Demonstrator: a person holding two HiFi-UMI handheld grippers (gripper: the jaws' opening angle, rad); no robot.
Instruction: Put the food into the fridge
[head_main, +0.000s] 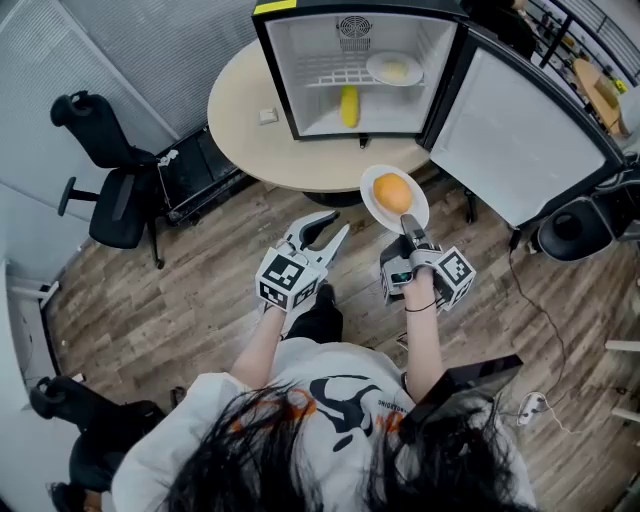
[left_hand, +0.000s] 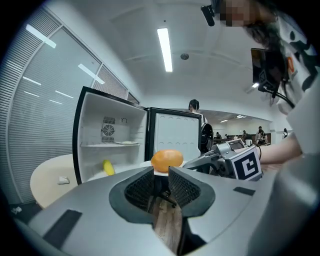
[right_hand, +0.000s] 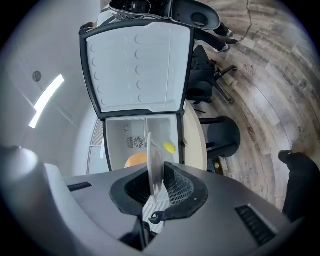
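An orange fruit (head_main: 392, 191) lies on a white plate (head_main: 416, 209); my right gripper (head_main: 408, 232) is shut on the plate's near rim and holds it in the air in front of the open mini fridge (head_main: 355, 70). In the right gripper view the plate (right_hand: 152, 160) stands edge-on between the jaws, with the orange (right_hand: 135, 160) behind it. Inside the fridge a second plate with food (head_main: 394, 70) sits on the shelf and a yellow item (head_main: 348, 105) lies on the bottom. My left gripper (head_main: 322, 228) hangs open and holds nothing, left of the plate.
The fridge stands on a round beige table (head_main: 250, 125); its door (head_main: 520, 130) swings wide to the right. A small white object (head_main: 268, 116) lies on the table. A black office chair (head_main: 115, 190) stands at the left, another dark seat (head_main: 575, 228) and a cable (head_main: 528, 300) at the right.
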